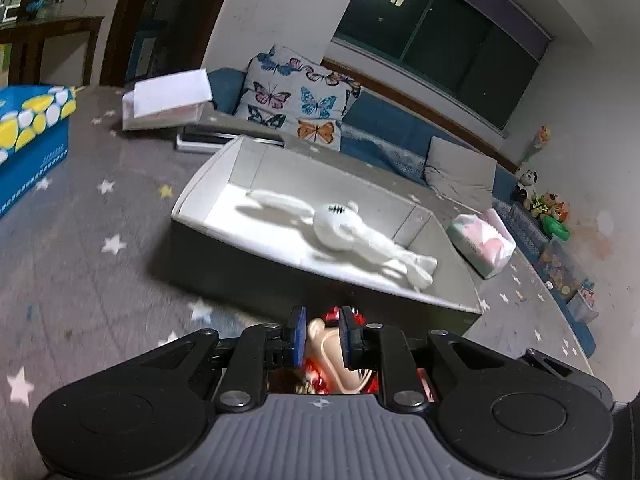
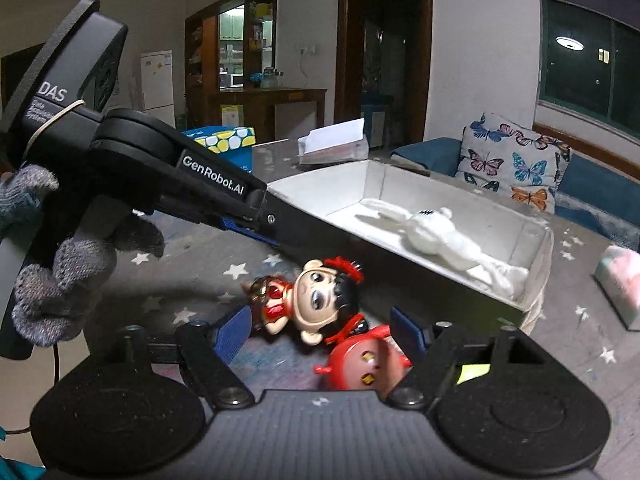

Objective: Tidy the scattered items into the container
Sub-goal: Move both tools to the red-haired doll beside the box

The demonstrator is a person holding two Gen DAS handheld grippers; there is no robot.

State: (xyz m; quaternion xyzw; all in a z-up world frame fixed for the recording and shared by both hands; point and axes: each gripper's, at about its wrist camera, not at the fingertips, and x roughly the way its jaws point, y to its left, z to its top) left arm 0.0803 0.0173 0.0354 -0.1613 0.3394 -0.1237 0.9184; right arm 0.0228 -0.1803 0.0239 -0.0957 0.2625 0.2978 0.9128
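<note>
1. Left gripper (image 1: 323,334) is closed on a doll (image 1: 326,344); its blue pads press the doll's beige part from both sides, with red parts showing around it.
2. From the right wrist view, the left gripper (image 2: 276,236) comes in from 10 o'clock, held by a hand (image 2: 64,280) in a grey knit glove. How its tips meet the doll is not clear in this view.
3. Right gripper (image 2: 320,332) stands wide, and its pads touch nothing. The doll (image 2: 320,300) lies between its fingers, on its side, with a big beige face, black hair and a red dress. Just below, at 5 o'clock from the face, a red round piece (image 2: 360,364) is seen.
4. Beyond the doll, at 1 o'clock, is the container (image 2: 384,184), a shallow grey box. A white plush (image 2: 436,236) lies inside it, stretched along the bottom.
5. In the left wrist view the container (image 1: 200,248) is at 12 o'clock from the gripper, near it, with the plush (image 1: 344,228) inside.
6. A pink and white pack (image 1: 482,242) lies on the mat (image 1: 80,260) just beside the container, at 3 o'clock of it.
7. A blue carton (image 1: 32,136) stands at 9 o'clock, well apart from the container.
</note>
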